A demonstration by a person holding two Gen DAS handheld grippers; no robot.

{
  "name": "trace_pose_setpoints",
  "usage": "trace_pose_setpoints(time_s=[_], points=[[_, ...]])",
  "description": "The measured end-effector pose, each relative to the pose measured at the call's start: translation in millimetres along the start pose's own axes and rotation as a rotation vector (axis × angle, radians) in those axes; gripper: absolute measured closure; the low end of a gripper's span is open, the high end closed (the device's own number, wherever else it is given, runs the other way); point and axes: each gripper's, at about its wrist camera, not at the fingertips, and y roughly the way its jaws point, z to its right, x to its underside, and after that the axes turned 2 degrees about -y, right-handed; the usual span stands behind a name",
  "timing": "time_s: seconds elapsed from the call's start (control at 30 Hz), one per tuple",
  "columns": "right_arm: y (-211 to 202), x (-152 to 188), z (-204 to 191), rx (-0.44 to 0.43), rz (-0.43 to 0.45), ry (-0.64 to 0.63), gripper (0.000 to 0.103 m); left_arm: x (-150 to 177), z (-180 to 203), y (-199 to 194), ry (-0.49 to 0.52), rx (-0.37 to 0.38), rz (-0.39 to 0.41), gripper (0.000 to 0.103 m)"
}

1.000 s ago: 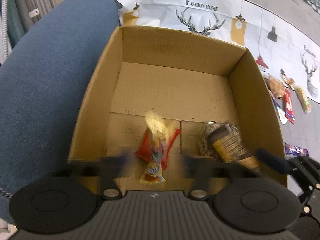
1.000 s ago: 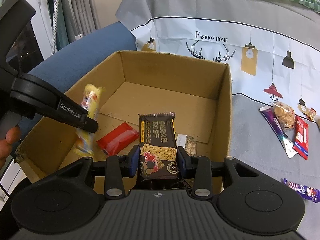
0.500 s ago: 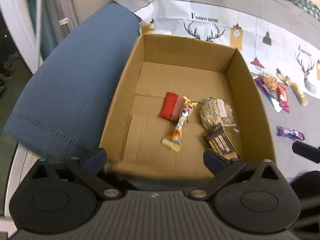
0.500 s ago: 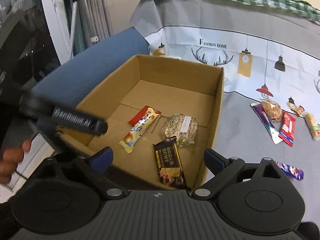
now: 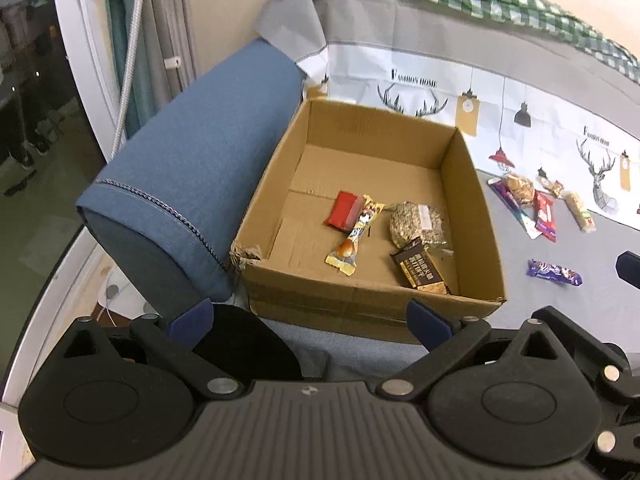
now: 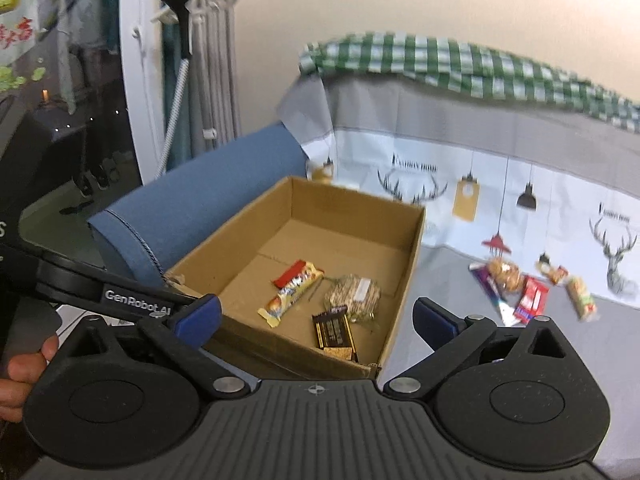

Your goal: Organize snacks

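Left wrist: square corrugated cardboard box (image 5: 372, 300)

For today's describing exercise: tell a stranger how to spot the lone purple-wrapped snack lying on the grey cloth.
Start at the open cardboard box on the grey cloth. To its right a cluster of snacks lies by the deer print. The purple-wrapped snack lies apart from them, nearer the camera and level with the box's front corner: it is the only one lying alone, its wrapper purple with white marks.

Grey printed cloth (image 5: 520, 92) carries cardboard box (image 5: 372, 304), loose snack packets (image 5: 536, 208), purple bar (image 5: 554, 273).
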Motion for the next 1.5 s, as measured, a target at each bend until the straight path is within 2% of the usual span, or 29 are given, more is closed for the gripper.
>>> trace_pose_setpoints(time_s=[0.53,0.97,1.5], points=[[-49.4,8.5,-6.2,0.014,0.095,-0.01,0.001,16.3,9.1,-45.7,0.008,-0.001,0.083,0.0],[-50.5,11.1,-5.4,0.017,0.094,-0.002,0.001,18.1,11.4,-43.6,0.021,-0.006,0.077,0.0],[-38.0,15.9,1.9,0.006,0.055,0.034,0.001,14.3,19.3,-27.5,0.05,-0.02,0.03,0.0]])
